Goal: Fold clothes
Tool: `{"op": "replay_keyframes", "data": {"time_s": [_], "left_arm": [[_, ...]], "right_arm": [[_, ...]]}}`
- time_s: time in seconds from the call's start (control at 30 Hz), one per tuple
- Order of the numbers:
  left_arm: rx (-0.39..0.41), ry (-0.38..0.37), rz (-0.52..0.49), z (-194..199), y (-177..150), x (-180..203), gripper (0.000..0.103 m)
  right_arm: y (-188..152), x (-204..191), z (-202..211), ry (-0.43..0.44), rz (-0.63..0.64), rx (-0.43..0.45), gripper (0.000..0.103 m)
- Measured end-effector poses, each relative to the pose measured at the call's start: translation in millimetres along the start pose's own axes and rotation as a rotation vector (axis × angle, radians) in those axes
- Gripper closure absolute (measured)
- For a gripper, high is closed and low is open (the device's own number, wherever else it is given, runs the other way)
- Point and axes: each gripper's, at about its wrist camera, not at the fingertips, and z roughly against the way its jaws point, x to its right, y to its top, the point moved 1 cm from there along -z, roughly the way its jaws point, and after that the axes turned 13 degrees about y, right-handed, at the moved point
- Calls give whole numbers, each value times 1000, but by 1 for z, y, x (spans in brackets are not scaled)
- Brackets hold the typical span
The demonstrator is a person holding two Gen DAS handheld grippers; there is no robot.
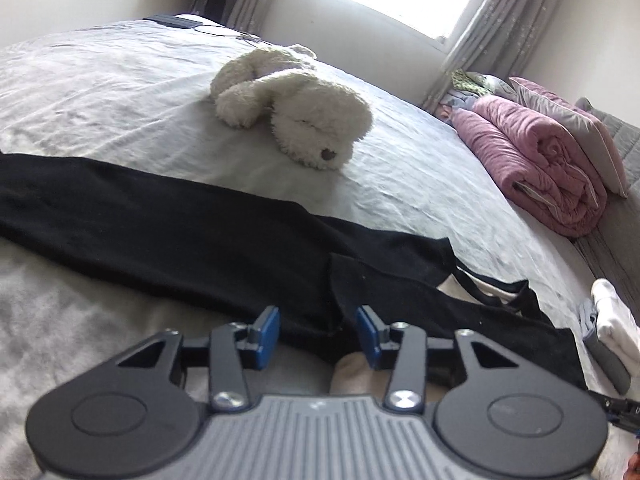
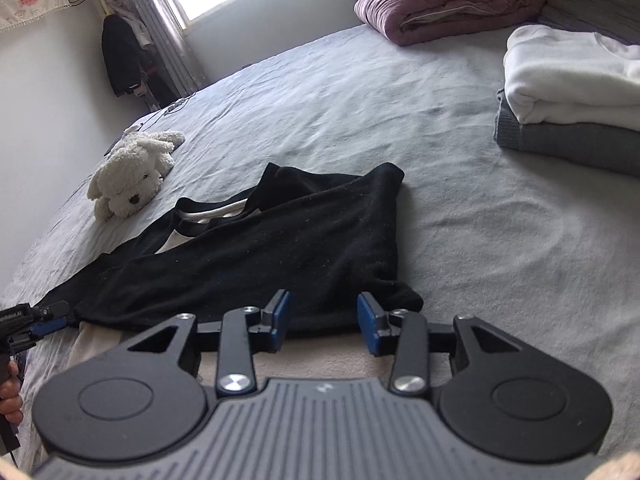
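Note:
A black garment (image 1: 200, 232) lies spread flat across the grey bed sheet (image 1: 120, 92), with a strip of beige cloth (image 2: 304, 360) showing under its near edge. My left gripper (image 1: 317, 320) stands open low over the garment's near edge, black cloth lying loose between its blue pads (image 1: 269, 332). My right gripper (image 2: 324, 304) is open too, at the near hem of the black garment (image 2: 280, 248), with its pads apart from the cloth. In the right wrist view the left gripper (image 2: 40, 320) shows at the far left by the garment's end, with a person's hand below it.
A white plush dog (image 1: 296, 112) lies on the bed beyond the garment. A rolled pink quilt (image 1: 540, 160) sits at the bed's far right. A folded stack, white on grey (image 2: 568, 92), rests to the right. Dark clothes (image 2: 120, 56) hang by the window.

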Motion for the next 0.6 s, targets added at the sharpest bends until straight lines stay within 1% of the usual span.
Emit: {"op": "replay_keyframes", "data": {"time_s": [0.03, 0.07, 0.1, 0.17, 0.23, 0.33, 0.4, 0.53, 0.6], "left_arm": [[7, 22, 19, 0, 2, -4, 46], [16, 48, 38, 0, 4, -8, 41], [25, 74, 58, 0, 5, -13, 38], [34, 128, 98, -1, 9, -22, 28], [41, 183, 138, -3, 12, -33, 23], [65, 253, 179, -6, 17, -45, 19], [74, 279, 204, -9, 20, -53, 17], [57, 297, 269, -17, 21, -66, 17], [68, 300, 271, -20, 23, -67, 16]], "right_arm": [[0, -2, 2, 1, 4, 4, 55], [-1, -5, 3, 4, 6, 7, 51], [-1, -7, 4, 7, 8, 10, 47], [-2, -11, 6, 14, 11, 14, 45], [-4, -15, 7, 22, 13, 10, 44], [-6, -21, 6, 24, 30, 3, 43], [-7, -24, 6, 22, 41, -2, 42], [-8, -27, 7, 23, 48, -2, 41], [-8, -27, 8, 22, 48, -1, 40]]}}
